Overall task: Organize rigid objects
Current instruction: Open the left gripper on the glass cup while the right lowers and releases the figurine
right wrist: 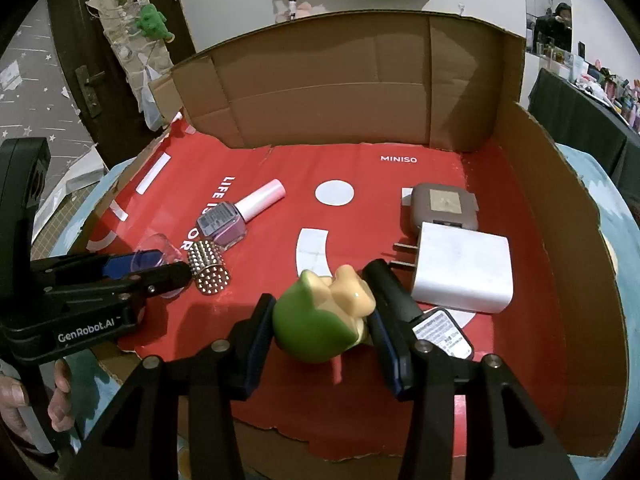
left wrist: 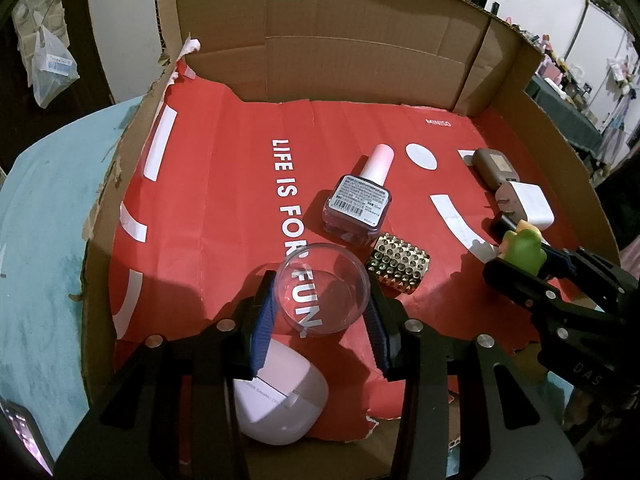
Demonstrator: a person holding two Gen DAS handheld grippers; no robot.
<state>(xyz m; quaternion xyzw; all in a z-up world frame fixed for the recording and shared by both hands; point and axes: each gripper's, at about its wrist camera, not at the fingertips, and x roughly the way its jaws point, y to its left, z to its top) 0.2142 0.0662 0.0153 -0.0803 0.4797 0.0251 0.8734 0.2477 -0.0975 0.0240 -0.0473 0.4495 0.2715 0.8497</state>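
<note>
A: The left claw (left wrist: 322, 312) is clamped on the clear plastic cup (left wrist: 323, 290), with the studded cuff (left wrist: 398, 265) just to its right.

B: The right claw (right wrist: 320, 320) grips the green figurine (right wrist: 320, 324), seemingly firm. Set it down gently beside the white charger (right wrist: 464, 270), clear of the prongs.

One nail-polish bottle (right wrist: 236, 216), one studded cylinder (right wrist: 209, 267), two chargers (right wrist: 464, 268) (white, brown), one green figurine (right wrist: 320, 320), one clear cup (left wrist: 323, 289).

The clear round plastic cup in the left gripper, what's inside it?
The clear round plastic cup looks empty; only the red paper liner's white lettering shows through it. The left gripper hides its sides.
</note>
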